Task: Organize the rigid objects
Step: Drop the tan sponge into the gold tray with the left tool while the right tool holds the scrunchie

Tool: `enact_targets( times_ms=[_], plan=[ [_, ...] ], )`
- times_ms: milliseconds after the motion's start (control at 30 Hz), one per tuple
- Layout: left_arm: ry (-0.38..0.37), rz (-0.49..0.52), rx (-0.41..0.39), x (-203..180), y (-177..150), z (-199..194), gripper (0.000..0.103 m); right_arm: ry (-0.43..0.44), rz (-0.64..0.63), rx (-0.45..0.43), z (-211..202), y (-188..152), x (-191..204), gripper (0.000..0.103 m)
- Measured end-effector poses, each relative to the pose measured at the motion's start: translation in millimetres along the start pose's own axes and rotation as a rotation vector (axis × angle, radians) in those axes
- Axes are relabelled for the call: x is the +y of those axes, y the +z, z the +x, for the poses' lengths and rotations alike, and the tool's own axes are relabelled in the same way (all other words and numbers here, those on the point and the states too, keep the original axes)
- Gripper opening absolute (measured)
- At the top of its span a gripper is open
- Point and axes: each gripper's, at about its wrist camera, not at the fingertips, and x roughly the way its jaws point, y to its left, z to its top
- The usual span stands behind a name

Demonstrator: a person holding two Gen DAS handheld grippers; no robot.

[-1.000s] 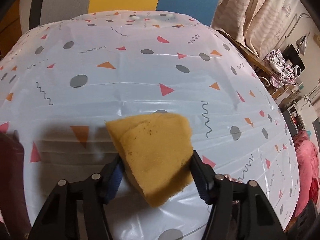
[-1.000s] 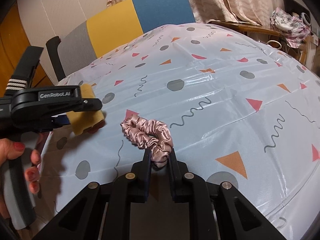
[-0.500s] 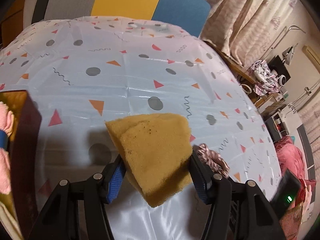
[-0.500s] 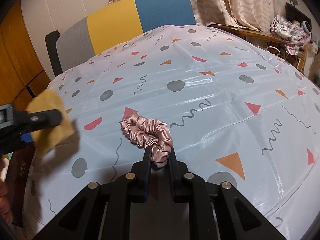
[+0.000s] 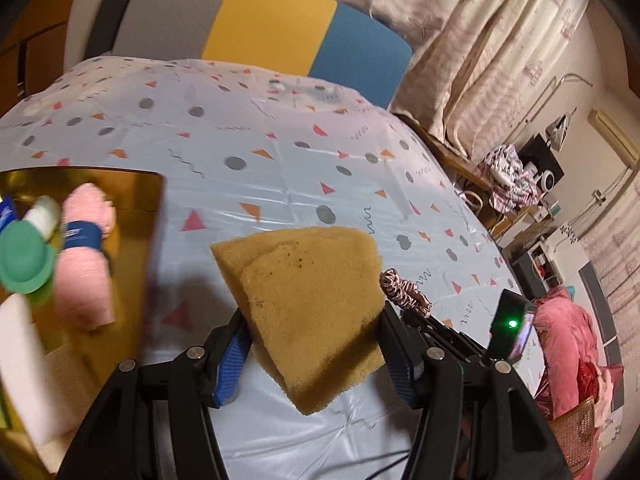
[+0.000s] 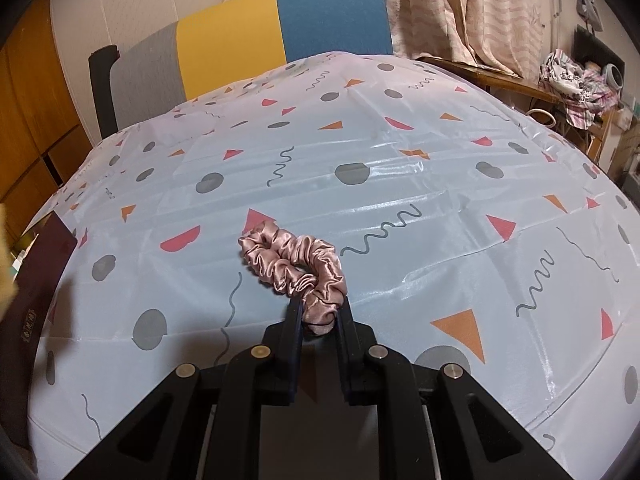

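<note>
Yellow foam fills the middle of the left wrist view: the sponge (image 5: 308, 304) is pinched between the fingers of the left hand-held gripper (image 5: 316, 356), held clear above the table (image 5: 280, 184), just as it was a second ago. What has changed is the setting around it. Earlier only the patterned cloth lay ahead; now a box (image 5: 156, 216) with a gold lining has come into view at the left edge, holding a pink yarn ball (image 5: 86, 264), a green cap (image 5: 24, 256) and a white tube (image 5: 44, 212), all blurred. The sponge hangs beside the box, not over it. The right hand-held gripper (image 5: 416, 312) now shows at the right, with its green light.

In the right wrist view the right hand-held gripper (image 6: 318, 320) is pressed together on the pink scrunchie (image 6: 296, 264), whose far loop lies on the table (image 6: 400, 184), unchanged. The left tool and the fingers that filled the left side a second ago have gone; only a sliver of sponge (image 6: 6, 260) and the box's dark wall (image 6: 36, 288) remain there.
</note>
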Motion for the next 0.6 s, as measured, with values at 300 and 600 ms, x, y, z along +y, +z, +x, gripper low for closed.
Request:
enact_targets(
  times_ms=[300,600],
  plan=[
    [0.038,-0.101,-0.093,63.0,2.4,-58.4,0.061,-0.023,-0.032,-0.022,-4.6,0.2,5.6,0.015],
    [0.066,-0.237,-0.096,127.4,5.1,-70.9,0.061,0.0,-0.022,-0.118,-27.8,-3.0,5.3,0.015]
  ],
)
